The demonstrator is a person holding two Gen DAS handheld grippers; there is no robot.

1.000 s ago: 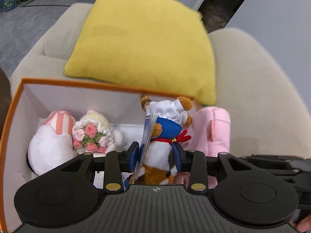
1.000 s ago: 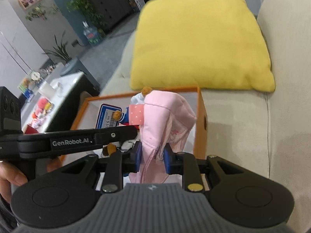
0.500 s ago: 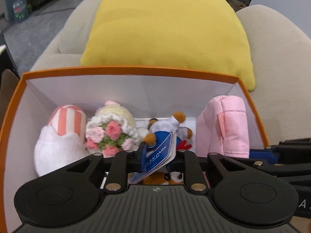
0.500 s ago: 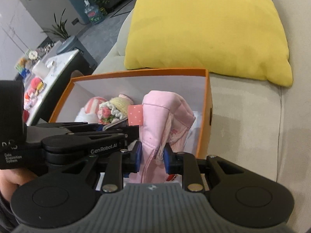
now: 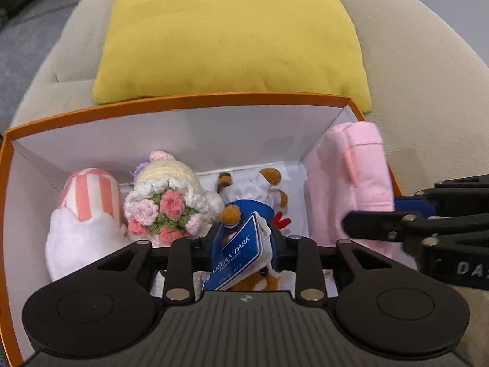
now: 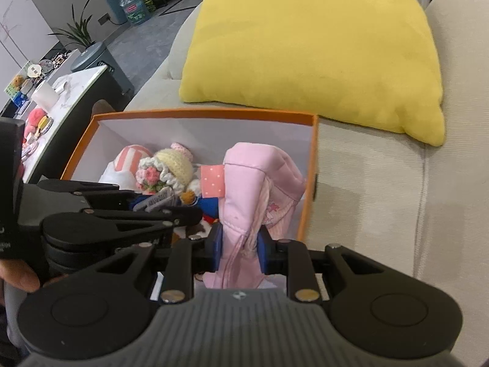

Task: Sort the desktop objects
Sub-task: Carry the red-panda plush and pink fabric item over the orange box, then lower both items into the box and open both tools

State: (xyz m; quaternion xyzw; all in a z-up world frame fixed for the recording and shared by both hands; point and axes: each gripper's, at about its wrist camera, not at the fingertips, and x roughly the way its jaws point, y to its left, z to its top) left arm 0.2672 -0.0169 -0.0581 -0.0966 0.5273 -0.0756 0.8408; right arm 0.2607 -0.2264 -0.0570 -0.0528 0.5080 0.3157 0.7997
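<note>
The left gripper is held over the near edge of the orange box, pointing steeply down into it. Its jaws are opening, and between them are seen the plush fox in a blue and white sailor outfit and its blue paper tag; whether the pads press on the toy cannot be told. The right gripper is clamped on the lower folds of a pink fabric pouch, which is held upright just inside the box's right wall. From the left wrist view the same pouch is seen against that wall, with the right gripper's black fingers reaching in from the right.

Inside the box, the fox lies on the floor near the middle. Just to its left a crocheted flower bouquet is placed, touching it. A white plush with a pink-striped top is set against the box's left wall, touching the bouquet.

The box is placed on a beige sofa. A yellow cushion lies on the sofa directly behind the box's far wall. To the left of the box, in the right wrist view, part of a hand is seen on the left gripper's handle, and farther off a white table with small items.
</note>
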